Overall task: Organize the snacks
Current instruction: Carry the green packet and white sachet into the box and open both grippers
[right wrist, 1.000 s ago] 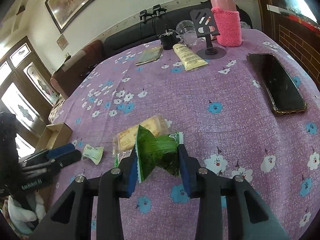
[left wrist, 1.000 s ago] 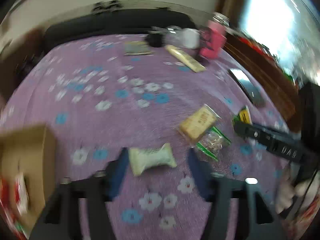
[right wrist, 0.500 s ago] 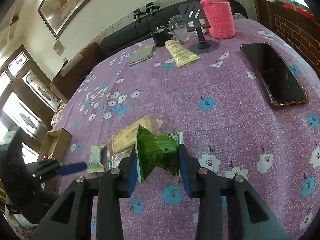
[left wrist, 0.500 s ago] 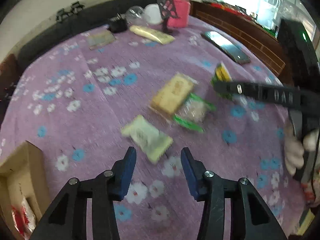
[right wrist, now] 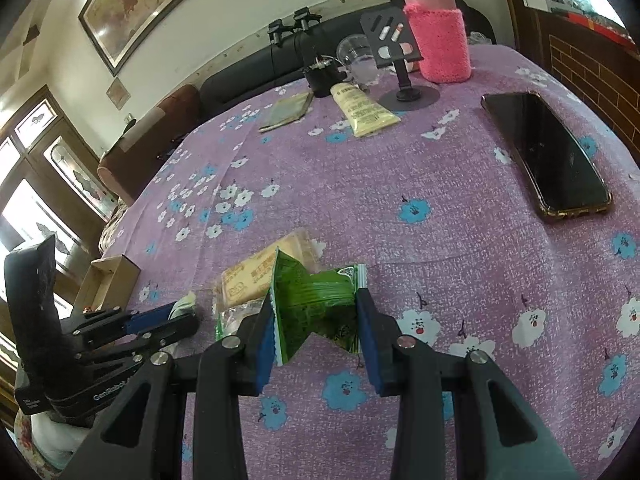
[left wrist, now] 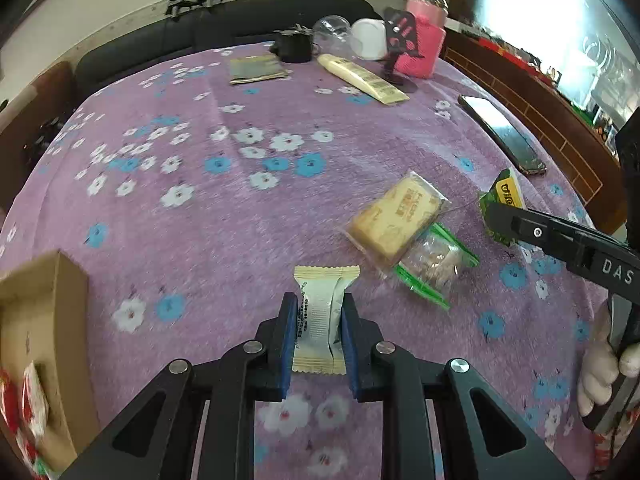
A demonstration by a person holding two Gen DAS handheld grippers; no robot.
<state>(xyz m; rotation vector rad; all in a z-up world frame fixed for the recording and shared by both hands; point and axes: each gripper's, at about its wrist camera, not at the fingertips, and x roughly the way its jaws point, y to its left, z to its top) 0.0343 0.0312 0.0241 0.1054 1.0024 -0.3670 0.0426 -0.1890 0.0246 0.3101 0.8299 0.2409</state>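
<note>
Here, L gripper (left wrist: 316, 330): jaws closed on cream sachet (left wrist: 322, 312), pinched at mid-length, far end sticking out past the tips. R gripper (right wrist: 316, 320): jaws clamped on crumpled green packet (right wrist: 314, 306), held between the pads. Just beyond R tips, to their left: biscuit pack (right wrist: 264, 270) over a clear green-edged bag (left wrist: 434, 266), both on the purple cloth (left wrist: 240, 200). Cardboard box (left wrist: 38, 320) lies left of L jaws, w/ red wrappers inside. Far side: phone (right wrist: 548, 152), tube (right wrist: 362, 110), pink-sleeved bottle (right wrist: 436, 32). Step, as judged: both snacks gripped, transfer pending. Next move likely needs L swung left over box, then release; R after.
</note>
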